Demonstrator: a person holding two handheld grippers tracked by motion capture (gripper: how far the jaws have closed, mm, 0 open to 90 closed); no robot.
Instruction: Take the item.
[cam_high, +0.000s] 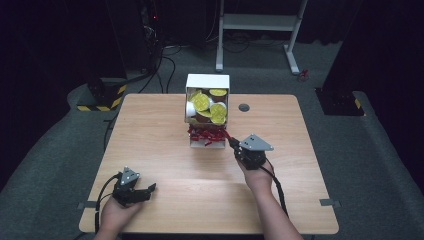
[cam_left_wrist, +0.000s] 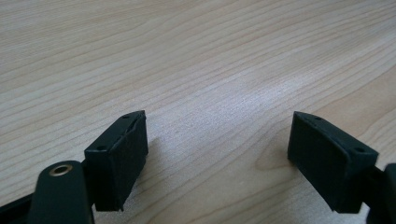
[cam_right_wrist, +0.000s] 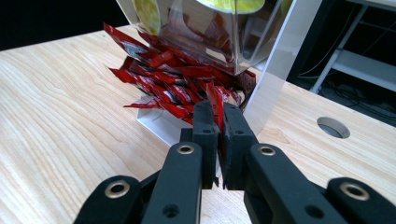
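A white dispenser box (cam_high: 207, 82) stands at the table's far middle, with yellow-lidded cups (cam_high: 210, 107) in its upper part. Several red sachets (cam_high: 205, 134) lie piled in its lower tray. My right gripper (cam_high: 231, 142) is at the tray's right front corner. In the right gripper view, the right gripper (cam_right_wrist: 220, 116) is shut on one red sachet (cam_right_wrist: 215, 100) that stands up between its pads, at the edge of the pile of sachets (cam_right_wrist: 163, 79). My left gripper (cam_high: 150, 189) rests low near the table's front left. It (cam_left_wrist: 217, 140) is open over bare wood with nothing between its jaws.
A round cable hole (cam_high: 244, 107) sits in the wooden table (cam_high: 165, 165) just right of the dispenser. Beyond the table's far edge stand a white frame (cam_high: 260, 22) and dark stands on grey carpet. A cable trails from each gripper towards the front edge.
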